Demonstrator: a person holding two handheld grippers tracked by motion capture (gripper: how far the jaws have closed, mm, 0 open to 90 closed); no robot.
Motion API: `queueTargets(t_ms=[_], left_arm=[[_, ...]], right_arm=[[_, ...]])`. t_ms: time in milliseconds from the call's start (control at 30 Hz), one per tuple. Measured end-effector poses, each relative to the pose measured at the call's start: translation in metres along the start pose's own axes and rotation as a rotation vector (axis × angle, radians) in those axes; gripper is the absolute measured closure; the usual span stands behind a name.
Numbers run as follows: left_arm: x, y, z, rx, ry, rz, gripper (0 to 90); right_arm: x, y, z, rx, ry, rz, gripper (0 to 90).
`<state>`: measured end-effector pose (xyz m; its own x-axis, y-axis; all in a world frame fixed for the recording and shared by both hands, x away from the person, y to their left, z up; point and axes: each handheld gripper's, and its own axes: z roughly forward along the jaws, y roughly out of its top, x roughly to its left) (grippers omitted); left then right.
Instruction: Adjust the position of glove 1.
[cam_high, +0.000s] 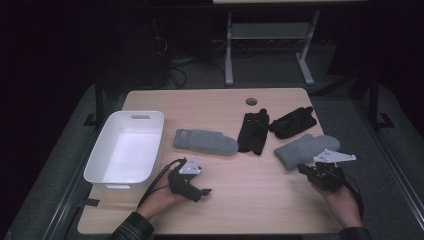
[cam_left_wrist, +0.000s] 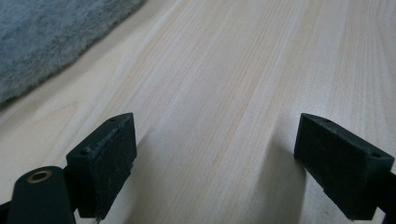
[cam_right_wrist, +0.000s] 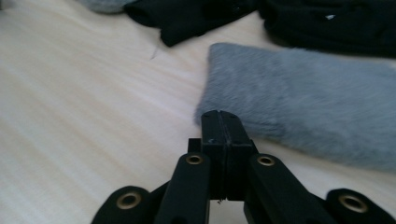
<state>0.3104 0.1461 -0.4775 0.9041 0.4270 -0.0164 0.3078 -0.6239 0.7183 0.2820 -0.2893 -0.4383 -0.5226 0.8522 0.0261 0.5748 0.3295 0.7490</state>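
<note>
Left hand-held gripper (cam_high: 199, 191): jaws apart, bare surface (cam_high: 250, 190) between.
Right hand-held gripper (cam_high: 305, 170): jaws together, at grey mitten (cam_right_wrist: 303, 116) edge.
White bin (cam_high: 102, 172): frame's left, overhanging.

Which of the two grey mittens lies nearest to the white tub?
The left grey mitten, lying flat between the white tub and the black gloves. The other grey mitten lies far right, beside the right gripper.

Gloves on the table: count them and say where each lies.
4. A grey mitten beside the white bin, a black glove mid-table, another black glove behind right, a second grey mitten by the right gripper.
</note>
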Motion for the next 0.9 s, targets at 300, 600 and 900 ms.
queueTargets(t_ms=[300,600,900], left_arm=[[-0.001,-0.005,-0.005,-0.002,0.008,0.009,12.1],[-0.002,-0.007,-0.007,-0.006,-0.001,0.009,12.0],[-0.002,-0.007,-0.006,-0.010,-0.002,0.010,11.9]], right_arm=[[-0.034,0.013,0.005,-0.015,-0.043,0.071,90.0],[-0.057,0.024,0.018,-0.014,-0.093,0.090,90.0],[-0.071,0.025,0.035,0.025,-0.103,0.110,90.0]])
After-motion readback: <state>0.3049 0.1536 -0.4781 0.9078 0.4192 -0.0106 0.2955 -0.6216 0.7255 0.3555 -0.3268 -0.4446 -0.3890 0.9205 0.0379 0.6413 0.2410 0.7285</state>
